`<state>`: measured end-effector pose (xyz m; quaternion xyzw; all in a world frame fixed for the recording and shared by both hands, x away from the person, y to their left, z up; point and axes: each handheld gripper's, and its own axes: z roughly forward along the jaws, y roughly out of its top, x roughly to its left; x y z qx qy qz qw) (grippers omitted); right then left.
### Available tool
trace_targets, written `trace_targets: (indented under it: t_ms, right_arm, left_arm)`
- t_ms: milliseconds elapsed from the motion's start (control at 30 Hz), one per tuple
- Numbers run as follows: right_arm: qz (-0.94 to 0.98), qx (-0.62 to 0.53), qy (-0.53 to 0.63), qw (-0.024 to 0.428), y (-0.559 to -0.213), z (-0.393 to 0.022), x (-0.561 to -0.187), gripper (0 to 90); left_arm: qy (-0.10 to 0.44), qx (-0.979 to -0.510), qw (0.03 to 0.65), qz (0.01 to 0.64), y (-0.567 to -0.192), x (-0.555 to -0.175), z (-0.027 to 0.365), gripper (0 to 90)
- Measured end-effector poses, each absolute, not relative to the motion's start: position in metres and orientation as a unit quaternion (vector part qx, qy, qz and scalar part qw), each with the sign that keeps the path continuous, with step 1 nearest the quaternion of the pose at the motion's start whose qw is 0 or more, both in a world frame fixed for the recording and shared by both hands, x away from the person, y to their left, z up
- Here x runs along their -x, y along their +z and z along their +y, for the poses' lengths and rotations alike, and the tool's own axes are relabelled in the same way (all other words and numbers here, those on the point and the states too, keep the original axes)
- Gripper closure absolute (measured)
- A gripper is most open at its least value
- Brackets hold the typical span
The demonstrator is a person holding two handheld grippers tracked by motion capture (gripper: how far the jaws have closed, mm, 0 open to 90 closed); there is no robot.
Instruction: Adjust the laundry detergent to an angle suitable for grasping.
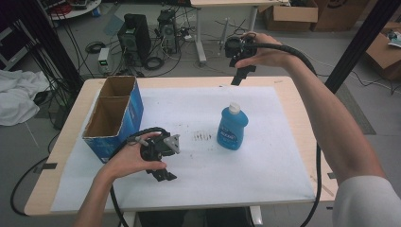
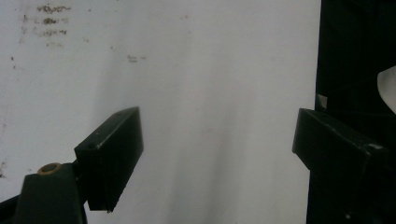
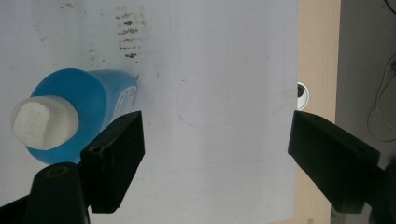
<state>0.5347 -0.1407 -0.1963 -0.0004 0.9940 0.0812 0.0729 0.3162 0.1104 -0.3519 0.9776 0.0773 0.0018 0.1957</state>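
Standing upright, blue bottle [image 1: 232, 128], white cap [image 1: 234, 108]

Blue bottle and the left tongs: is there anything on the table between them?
Only dark smudges on the white sheet, seen in the high view between the blue bottle and the left tongs; nothing else sits there.

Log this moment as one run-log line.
left tool: open, empty, low over sheet | right tool: open, empty, raised beyond blue bottle | bottle: upright, untouched | blue cardboard box: open

An open blue cardboard box [image 1: 115, 118] stands on the white sheet [image 1: 189, 184] covering the wooden table [image 1: 302, 109].
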Motion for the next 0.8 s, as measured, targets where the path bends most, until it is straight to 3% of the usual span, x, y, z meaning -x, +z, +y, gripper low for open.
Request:
trace_targets:
  t_ms: [800]
  right_arm:
    - [0.994, -0.001, 0.081, 0.071, -0.1999, -0.1434, -0.531, 18.6]
  left_arm:
    - [0.013, -0.976, 0.199, 0.091, -0.3429, -0.3103, 0.1138, 16.9]
